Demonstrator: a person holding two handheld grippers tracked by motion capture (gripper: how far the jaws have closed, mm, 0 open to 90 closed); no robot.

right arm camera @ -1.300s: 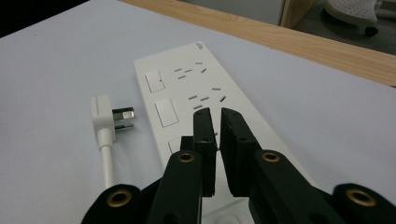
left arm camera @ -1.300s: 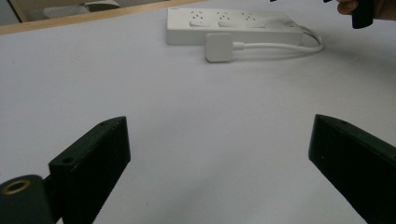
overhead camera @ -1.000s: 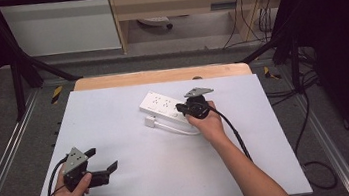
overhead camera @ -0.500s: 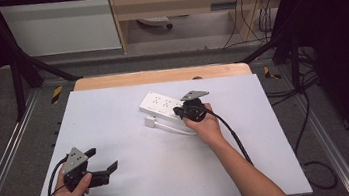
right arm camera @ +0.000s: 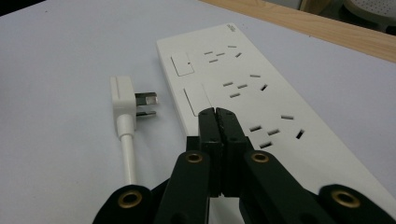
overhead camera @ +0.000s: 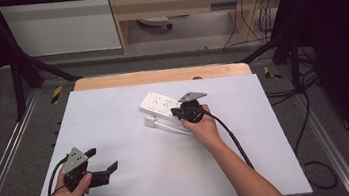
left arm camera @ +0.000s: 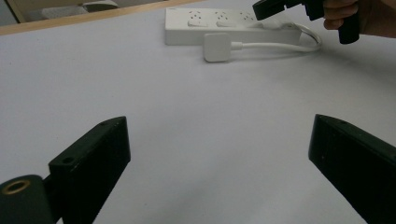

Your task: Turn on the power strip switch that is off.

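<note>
Right gripper view: right claw (right arm camera: 218, 114) pressed together, tips over power strip (right arm camera: 261, 98), rocker switch (right arm camera: 196, 99) just ahead-left; left claw (overhead camera: 105, 167) apart, far off.

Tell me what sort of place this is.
Probably a lab or workshop bench set up for recording manipulation: a white tabletop inside a black metal frame, loose cables on the floor, and a white power strip as the work piece.

One camera looks down from high above the table (overhead camera: 122, 185). Two more ride low, one on each gripper, looking across the tabletop. The right one sits very close to the white power strip (right arm camera: 261, 88), and all three see it
</note>
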